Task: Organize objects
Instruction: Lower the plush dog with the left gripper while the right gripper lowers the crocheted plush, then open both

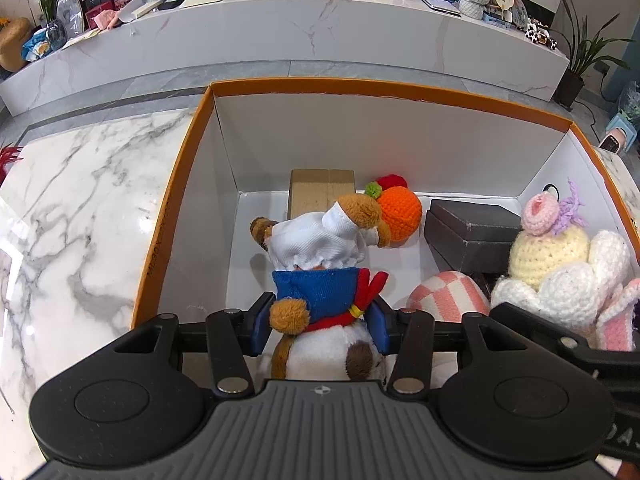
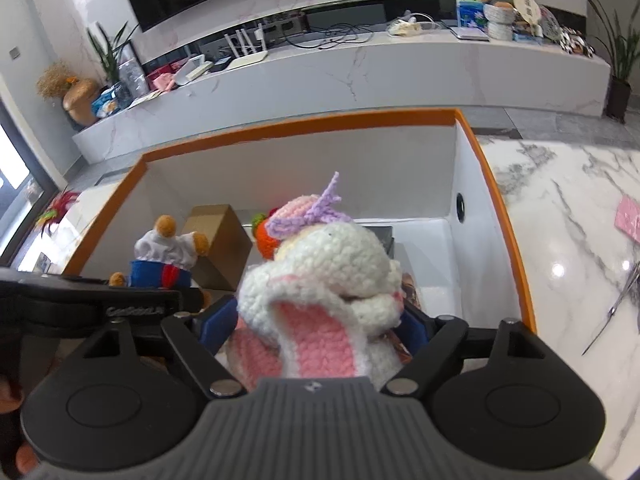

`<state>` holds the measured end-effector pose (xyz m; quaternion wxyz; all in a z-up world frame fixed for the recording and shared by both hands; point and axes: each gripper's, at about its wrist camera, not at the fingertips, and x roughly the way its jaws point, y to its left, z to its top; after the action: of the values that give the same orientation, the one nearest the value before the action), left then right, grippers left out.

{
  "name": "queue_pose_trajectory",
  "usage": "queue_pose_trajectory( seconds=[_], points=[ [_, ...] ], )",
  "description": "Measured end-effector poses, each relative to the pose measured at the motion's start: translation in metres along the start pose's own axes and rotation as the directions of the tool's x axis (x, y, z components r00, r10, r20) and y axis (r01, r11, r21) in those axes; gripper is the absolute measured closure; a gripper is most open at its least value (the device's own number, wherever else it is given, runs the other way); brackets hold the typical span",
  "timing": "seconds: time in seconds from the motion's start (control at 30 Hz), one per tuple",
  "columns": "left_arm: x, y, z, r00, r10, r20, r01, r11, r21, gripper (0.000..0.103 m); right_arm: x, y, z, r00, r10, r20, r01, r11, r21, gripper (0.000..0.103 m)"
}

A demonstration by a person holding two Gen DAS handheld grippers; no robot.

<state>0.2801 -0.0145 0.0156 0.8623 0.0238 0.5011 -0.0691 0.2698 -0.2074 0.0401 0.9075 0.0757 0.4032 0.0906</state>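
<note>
The left gripper clamps the plush dog over the orange-rimmed box (side print starts "MIL30X", the rest unreadable). The right gripper clamps the crochet bunny inside it. The box stands on the marble worktop.

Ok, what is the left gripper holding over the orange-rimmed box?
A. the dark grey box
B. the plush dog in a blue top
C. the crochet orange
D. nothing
B: the left gripper has its jaws closed on the plush dog, above the orange-rimmed box; the crochet orange and dark grey box lie inside.
</note>
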Motion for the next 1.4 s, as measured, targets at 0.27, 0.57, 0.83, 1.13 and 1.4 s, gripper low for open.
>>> queue_pose_trajectory(
  seconds=[0.27,0.57,0.83,1.13,1.4],
  points=[
    [0.0,0.0,-0.001,1.0,0.0,-0.005,0.0,1.0,0.004,0.047,-0.009,-0.005,0.003,0.998,0.044,0.033,-0.044,0.999,0.007,0.015],
    [-0.001,0.002,-0.002,1.0,-0.002,-0.003,0.002,1.0,0.006,0.047,-0.012,-0.003,0.009,0.987,0.068,0.149,-0.068,0.998,-0.003,0.009],
    [-0.002,0.002,-0.002,1.0,-0.005,0.001,0.005,1.0,0.005,0.047,-0.016,-0.006,0.011,0.982,0.019,0.187,-0.02,1.0,0.006,0.009],
    [-0.007,0.002,0.0,1.0,-0.002,0.021,0.002,1.0,0.009,0.047,-0.02,-0.002,0.009,0.979,0.01,0.202,-0.007,1.0,-0.019,0.008],
    [-0.016,0.001,-0.001,0.999,-0.002,0.039,0.002,1.0,0.007,0.047,-0.028,0.006,0.006,0.977,-0.004,0.215,0.014,0.999,-0.046,0.006]
  ],
)
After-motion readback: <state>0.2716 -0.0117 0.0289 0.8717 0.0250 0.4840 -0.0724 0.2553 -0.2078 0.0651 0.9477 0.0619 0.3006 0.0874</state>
